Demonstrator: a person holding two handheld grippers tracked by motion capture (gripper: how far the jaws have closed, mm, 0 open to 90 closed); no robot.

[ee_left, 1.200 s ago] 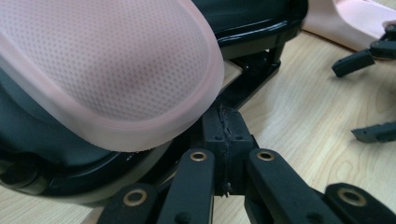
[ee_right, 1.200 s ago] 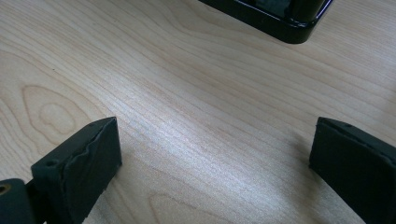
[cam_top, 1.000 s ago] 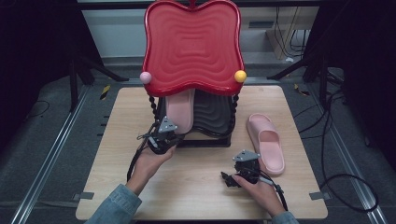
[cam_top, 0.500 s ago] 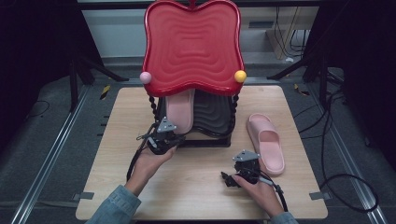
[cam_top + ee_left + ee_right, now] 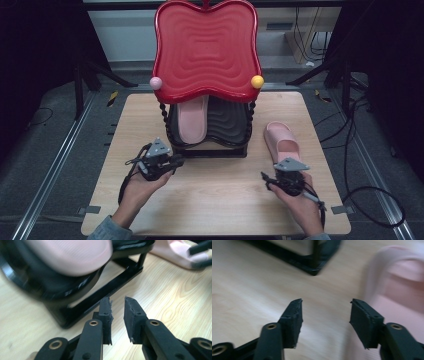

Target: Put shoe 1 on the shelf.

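Slipper work looks about half done: one pale pink rubber slipper [image 5: 192, 120] already lies on the lower shelf of the black wire-frame shoe rack [image 5: 210, 150], under the glossy red wavy-edged plastic top tray [image 5: 206, 47], and its mate is not yet shelved. At the left of the light wooden tabletop [image 5: 220, 185], the left gripper [image 5: 176, 161] sits just beside the rack's front left corner; its jaws have just been opening and stand a narrow gap apart with nothing between them, as the left gripper view shows, the pads [image 5: 106, 315] bare above the wood and near the rack's bottom bar [image 5: 105, 296]. Beside the shelved slipper the right half of the dark ribbed shelf [image 5: 227, 122] appears free, so room for the second one seems to be there, though the red tray overhangs it and the rack's twisted posts [image 5: 250, 117] bound the opening. Farther right, the second pale pink rubber slipper [image 5: 281, 142] lies flat on the table, apart from the rack and well inside the table's right edge. The right gripper [image 5: 267, 180] hovers near its heel end; its jaws have just been closing and stand about half apart, holding nothing, with the slipper [image 5: 397, 290] blurred just beyond the right pad. Open wood lies between both hands for the carry.
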